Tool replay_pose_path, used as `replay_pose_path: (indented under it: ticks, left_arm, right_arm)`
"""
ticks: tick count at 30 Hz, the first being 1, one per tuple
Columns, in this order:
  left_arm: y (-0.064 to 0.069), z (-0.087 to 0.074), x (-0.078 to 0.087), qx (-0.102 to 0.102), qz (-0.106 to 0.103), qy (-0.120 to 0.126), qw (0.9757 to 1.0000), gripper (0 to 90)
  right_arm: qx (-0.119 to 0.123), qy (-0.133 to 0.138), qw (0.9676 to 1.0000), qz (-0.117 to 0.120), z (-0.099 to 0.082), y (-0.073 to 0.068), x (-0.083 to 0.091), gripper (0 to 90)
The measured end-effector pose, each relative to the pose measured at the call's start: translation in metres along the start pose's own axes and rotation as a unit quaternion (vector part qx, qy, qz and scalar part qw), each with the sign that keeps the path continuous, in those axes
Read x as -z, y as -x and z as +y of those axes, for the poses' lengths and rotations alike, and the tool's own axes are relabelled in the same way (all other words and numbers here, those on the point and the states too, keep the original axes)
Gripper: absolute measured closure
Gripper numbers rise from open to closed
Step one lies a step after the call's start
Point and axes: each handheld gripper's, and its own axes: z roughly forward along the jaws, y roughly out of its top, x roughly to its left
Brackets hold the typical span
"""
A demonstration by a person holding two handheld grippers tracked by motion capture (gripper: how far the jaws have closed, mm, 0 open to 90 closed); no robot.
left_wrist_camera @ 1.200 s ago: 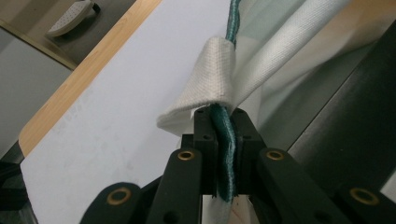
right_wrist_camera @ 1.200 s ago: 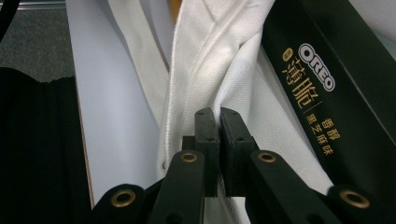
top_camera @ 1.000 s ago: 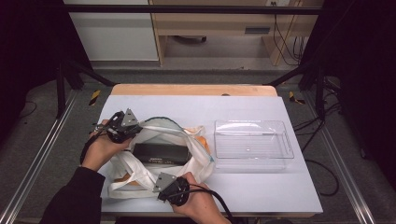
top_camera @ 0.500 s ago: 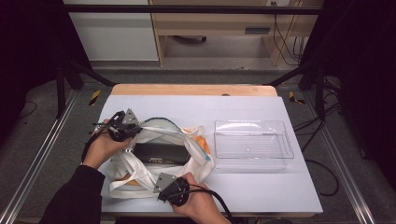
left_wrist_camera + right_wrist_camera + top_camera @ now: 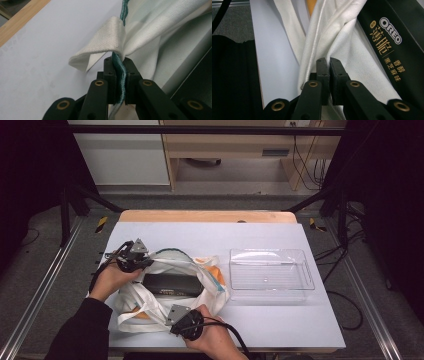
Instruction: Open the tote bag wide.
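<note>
We have the white cloth bag (image 5: 165, 295) lying near the counter's (image 5: 280, 320) front left corner, its mouth pulled open by both tools. The left hand-held gripper (image 5: 119, 72) is clamped on the bag's green-trimmed rim, the cloth pinched flat between its jaws; in the high view this left hand-held gripper (image 5: 131, 260) sits at the bag's far left side. The right hand-held gripper (image 5: 329, 67) is pressed together on a fold of white cloth at the near side, seen from above as the right hand-held gripper (image 5: 182, 317) close to the counter's front edge.

Inside the open mouth lies a black Oreo box (image 5: 172, 284), its label readable in the right gripper view (image 5: 390, 40). A clear plastic tray (image 5: 270, 275) stands just to the right of the bag, apart from it and with nothing in it.

We judge the step in hand to be spreading the bag open so the box can be reached. Next we would need one tool to let go of the cloth and take the box, while the other keeps the mouth wide.
</note>
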Motion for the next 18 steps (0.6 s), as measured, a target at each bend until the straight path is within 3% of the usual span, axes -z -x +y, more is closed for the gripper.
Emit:
replay_pose_path:
  ticks: [4, 6, 9, 11, 13, 18]
  left_arm:
    - [0.004, -0.001, 0.005, 0.0, 0.006, 0.01, 0.9999, 74.5]
    - [0.008, 0.0, 0.01, 0.0, 0.018, 0.02, 0.9996, 65.1]
    - [0.014, -0.001, 0.021, 0.006, 0.039, 0.045, 0.9982, 47.9]
    - [0.019, -0.003, 0.03, 0.008, 0.052, 0.065, 0.9965, 41.6]
    - [0.024, -0.004, 0.039, 0.009, 0.065, 0.086, 0.9942, 39.3]
    - [0.044, -0.012, 0.065, 0.014, 0.083, 0.109, 0.9904, 36.1]
  right_arm:
    - [-0.006, 0.002, 1.0, 0.001, 0.0, 0.002, 0.0, 82.1]
    - [-0.006, 0.004, 1.0, -0.001, 0.0, 0.002, 0.002, 77.1]
    - [-0.018, 0.01, 0.9997, -0.016, 0.001, 0.004, 0.006, 62.2]
    - [-0.02, 0.012, 0.9995, -0.02, 0.002, 0.006, 0.01, 57.5]
    - [-0.025, 0.018, 0.9993, -0.022, 0.003, 0.008, 0.014, 54.6]
    - [-0.022, 0.021, 0.9994, -0.017, 0.007, 0.011, 0.028, 48.6]
